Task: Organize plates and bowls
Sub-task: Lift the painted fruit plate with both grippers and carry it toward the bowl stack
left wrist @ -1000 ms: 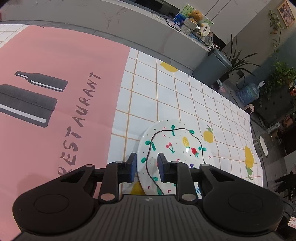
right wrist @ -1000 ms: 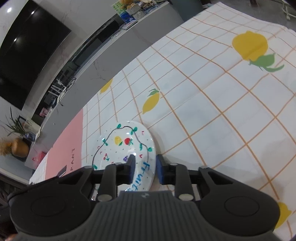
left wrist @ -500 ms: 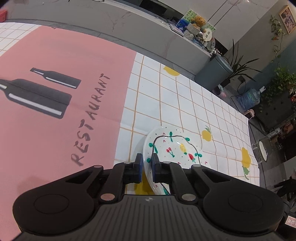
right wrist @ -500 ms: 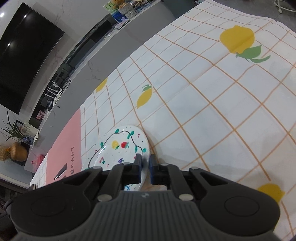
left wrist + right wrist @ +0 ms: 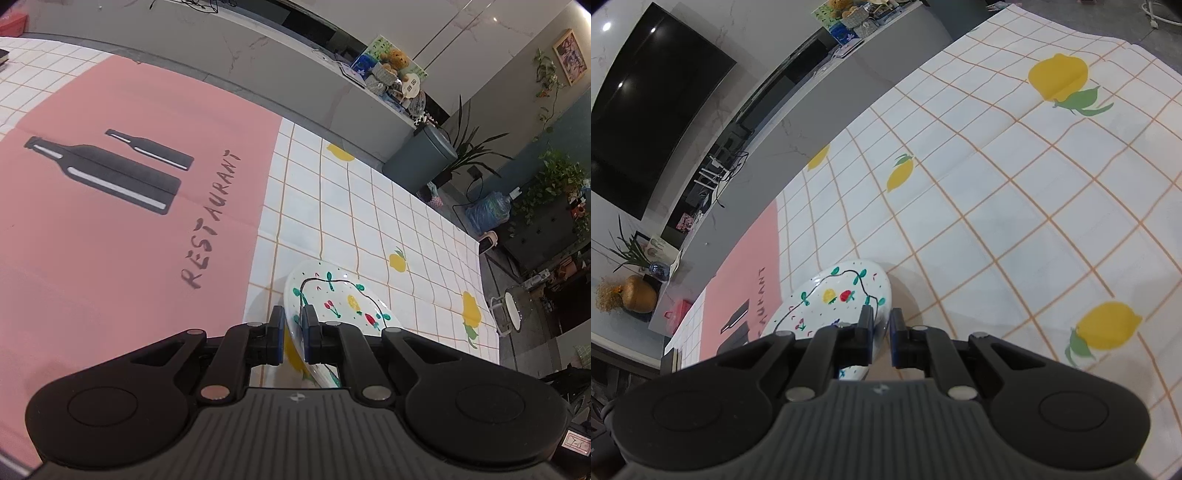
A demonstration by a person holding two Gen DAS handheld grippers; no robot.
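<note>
A white plate (image 5: 343, 299) painted with fruit and green leaves is held up off the table by both grippers. My left gripper (image 5: 293, 334) is shut on the plate's left rim. In the right wrist view the same plate (image 5: 834, 299) shows, and my right gripper (image 5: 881, 328) is shut on its right rim. The plate casts a shadow on the cloth below. No bowl is in view.
The table carries a white lemon-print checked cloth (image 5: 997, 192) and a pink mat (image 5: 110, 206) with black bottles and the word RESTAURANT. A grey counter (image 5: 258, 70) runs behind the table. A grey bin (image 5: 421, 158) and plants stand past the table's far end.
Both grippers closed onto the plate's opposite rims and lifted it off the cloth. The table now looks farther below in both views.
</note>
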